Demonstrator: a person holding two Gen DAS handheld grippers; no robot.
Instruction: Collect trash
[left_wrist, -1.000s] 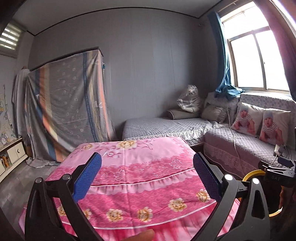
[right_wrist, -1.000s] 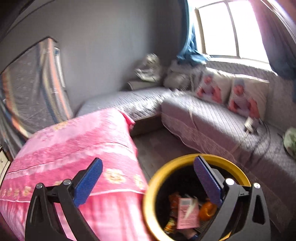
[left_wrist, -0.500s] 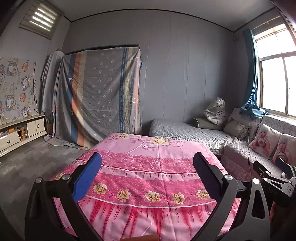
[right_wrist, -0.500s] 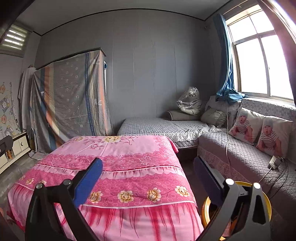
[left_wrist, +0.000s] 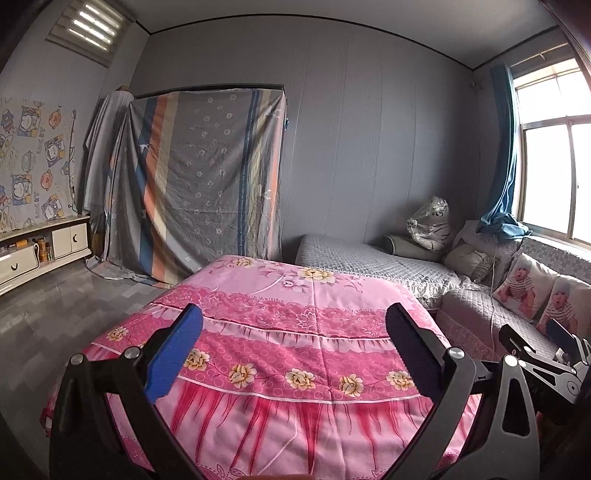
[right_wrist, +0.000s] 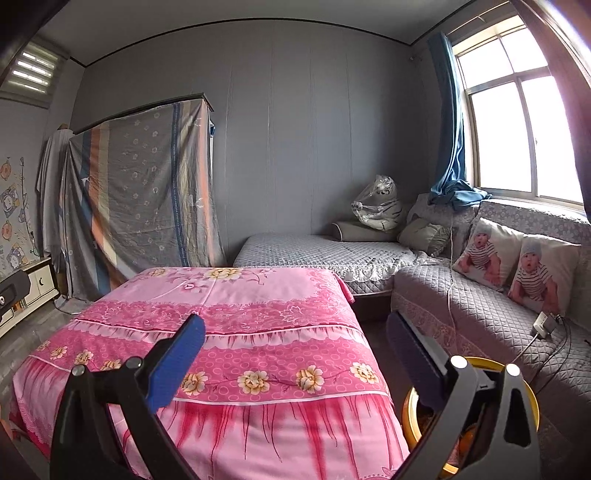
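A pink floral cloth (left_wrist: 295, 332) is draping over a low table in the middle of the room, and a grey quilted corner sofa (right_wrist: 480, 306) is running along the far wall and under the window (right_wrist: 517, 136). Two cushions printed with a baby in stripes (right_wrist: 517, 264) are leaning against the sofa back, while a striped grey sheet (left_wrist: 199, 184) is hanging over a tall wardrobe.

Both wrist cameras look level across the pink floral cloth-covered table (left_wrist: 295, 332) (right_wrist: 229, 325) from its near edge toward the grey back wall. The left view sits further left, taking in the cartoon-papered side wall (left_wrist: 33, 162). The right view takes in more grey quilted sofa (right_wrist: 491, 317) and the yellow-rimmed bin (right_wrist: 410, 417). They share the striped draped sheet (left_wrist: 199, 177) (right_wrist: 144, 188).
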